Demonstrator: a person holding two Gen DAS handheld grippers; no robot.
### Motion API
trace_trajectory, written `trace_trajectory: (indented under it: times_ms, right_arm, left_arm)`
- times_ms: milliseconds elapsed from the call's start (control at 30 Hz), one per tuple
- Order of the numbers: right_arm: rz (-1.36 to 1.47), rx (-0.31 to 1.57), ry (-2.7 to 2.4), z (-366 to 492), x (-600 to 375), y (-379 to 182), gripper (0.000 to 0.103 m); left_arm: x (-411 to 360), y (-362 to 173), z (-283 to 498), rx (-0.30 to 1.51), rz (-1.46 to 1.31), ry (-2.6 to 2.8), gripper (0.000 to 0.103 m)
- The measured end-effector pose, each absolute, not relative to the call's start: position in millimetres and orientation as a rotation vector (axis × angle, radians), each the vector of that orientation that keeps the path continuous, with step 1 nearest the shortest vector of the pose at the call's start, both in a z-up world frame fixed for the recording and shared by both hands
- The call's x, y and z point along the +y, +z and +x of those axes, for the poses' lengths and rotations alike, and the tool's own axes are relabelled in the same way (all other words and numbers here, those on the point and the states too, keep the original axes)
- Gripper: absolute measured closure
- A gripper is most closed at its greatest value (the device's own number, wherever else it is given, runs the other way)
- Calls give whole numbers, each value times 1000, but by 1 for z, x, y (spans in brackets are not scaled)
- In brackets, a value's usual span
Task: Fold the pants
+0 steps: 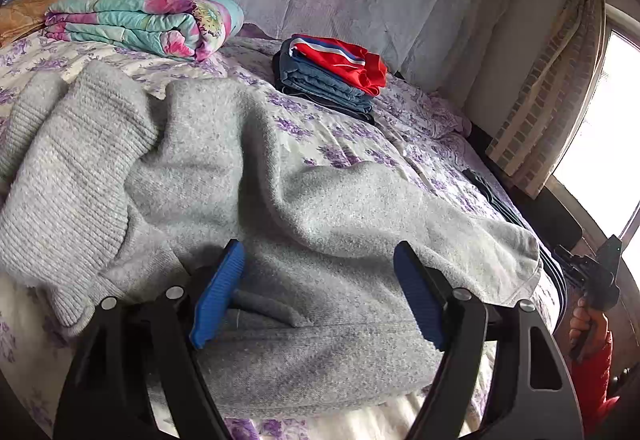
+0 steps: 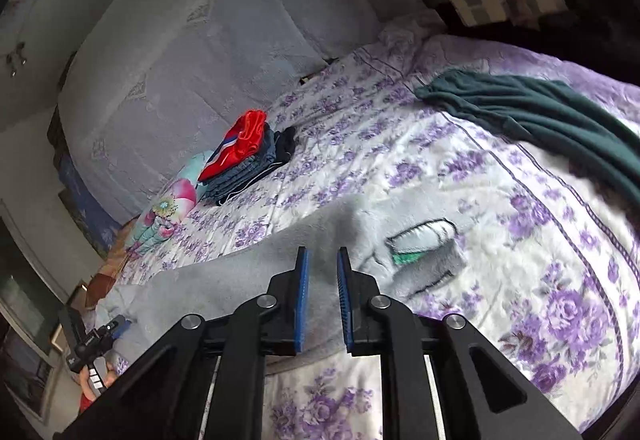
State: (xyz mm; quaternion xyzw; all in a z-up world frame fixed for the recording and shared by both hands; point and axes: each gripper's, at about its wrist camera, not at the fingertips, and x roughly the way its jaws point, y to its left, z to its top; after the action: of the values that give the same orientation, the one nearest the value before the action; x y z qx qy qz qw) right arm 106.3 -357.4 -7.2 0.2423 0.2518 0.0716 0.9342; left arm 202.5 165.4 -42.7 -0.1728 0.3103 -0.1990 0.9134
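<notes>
The grey pants (image 1: 256,176) are still lying rumpled and unfolded near the folded stack (image 1: 332,72); the left gripper (image 1: 320,292) is hovering wide, and the right gripper (image 2: 322,300) is staying narrow, gripping nothing.

Pants (image 1: 280,176) spread across bed (image 1: 400,144), folded clothes stack (image 1: 332,72) behind, rolled quilt (image 1: 140,20) upper left

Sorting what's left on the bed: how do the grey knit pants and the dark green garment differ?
The grey knit pants are pale and fuzzy with ribbed cuffs; the dark green garment looks smooth and deep teal. The grey pants lie rumpled right before both grippers; the green garment lies farther off, near the bed's edge. Both are unfolded on the floral bedspread.
</notes>
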Motion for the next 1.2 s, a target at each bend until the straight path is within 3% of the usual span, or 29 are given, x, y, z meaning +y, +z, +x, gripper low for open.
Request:
trace_trajectory:
  times_ms: [67,133,267,433,567,667,700,800,933,1100,1200]
  right_arm:
    - [462,523,181,120,-342,-2,72]
    - [418,537,218,134,-325,0,72]
    - [366,630,263,164,-301,-18,61]
    - [430,746,253,178,-310,-58,67]
    - [357,716,283,177,-290,-35,64]
    - [264,687,390,189,-250,-10,64]
    - [242,679,429,196,-234,-2,64]
    - [202,673,556,221,-177,15,64]
    - [149,691,706,252,-93,25,64]
    - [118,906,783,289,-26,-15,64]
    - [194,1045,771,310,-36,-54,78]
  left_arm:
    - [166,-43,202,638,-356,-410,29]
    - [167,-42,202,637,-358,-411,29]
    - [169,-43,201,630,-367,-414,29]
    - [171,-43,197,622,-376,-424,29]
    - [175,-34,192,626,-403,-401,27]
    - [185,-12,192,577,-434,-393,8]
    - [190,-3,193,551,-440,-368,6]
    - [206,11,207,524,-476,-339,6]
    - [226,-15,230,593,-525,-298,6]
    - [227,-25,211,547,-492,-315,6]
    - [229,-25,210,546,-512,-334,6]
